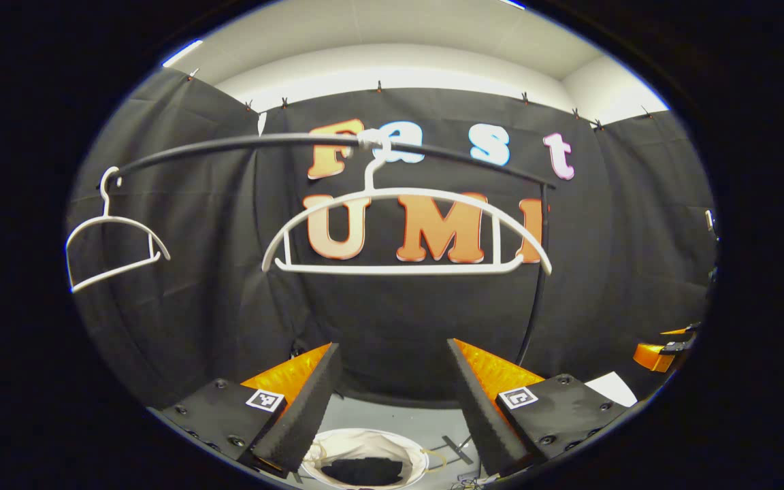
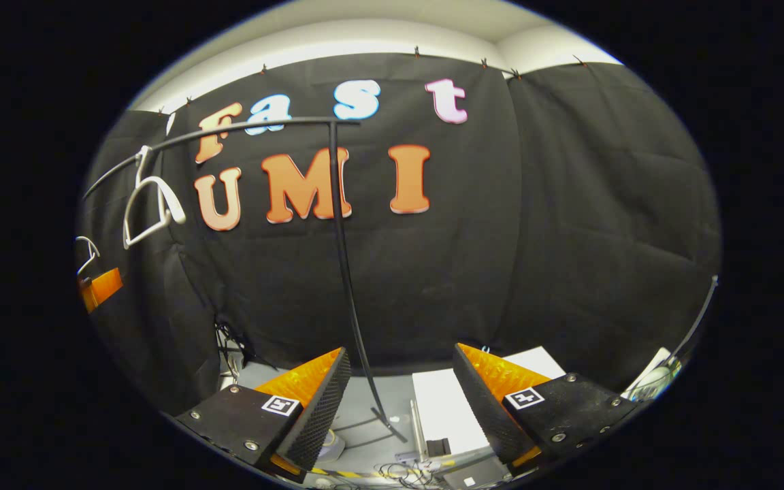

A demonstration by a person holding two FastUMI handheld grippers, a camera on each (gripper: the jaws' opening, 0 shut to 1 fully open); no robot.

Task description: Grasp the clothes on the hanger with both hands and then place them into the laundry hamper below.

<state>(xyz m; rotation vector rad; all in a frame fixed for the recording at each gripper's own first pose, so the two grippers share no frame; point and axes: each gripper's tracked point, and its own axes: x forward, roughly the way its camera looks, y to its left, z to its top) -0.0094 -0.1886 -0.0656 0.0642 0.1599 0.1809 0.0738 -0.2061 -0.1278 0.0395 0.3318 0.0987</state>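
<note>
In the left gripper view, the left gripper [image 1: 392, 401] has its fingers spread wide apart with nothing between them. Straight ahead and above, a bare white hanger [image 1: 405, 231] hangs by its hook from the black rail [image 1: 229, 146]. A second bare hanger [image 1: 113, 241] hangs tilted near the rail's left end. The rail's upright post [image 1: 540, 272] drops down at the right, just behind the near hanger's right tip. Far below, between the fingers, the laundry hamper [image 1: 365, 452] stands on the pale floor with its round white rim open upward. A dark heap of clothes [image 1: 365, 471] lies inside it, well under the gripper and apart from both fingers. There is open room between the fingers and the hanger above. At the right edge a part of the other gripper [image 1: 664, 350] shows, well apart.

In the right gripper view, the right gripper [image 2: 399, 408] is also wide open and holds nothing. The rail [image 2: 263, 126] runs off to the upper left, and its post [image 2: 344, 272] comes down just left of the gap between the fingers to a foot on the floor. A hanger [image 2: 150, 207] hangs far to the left, seen almost edge-on. Below and ahead lie a white sheet [image 2: 453, 401] and some cables [image 2: 405, 469] on the floor. The space ahead of the right finger is open up to the black wall.
</note>
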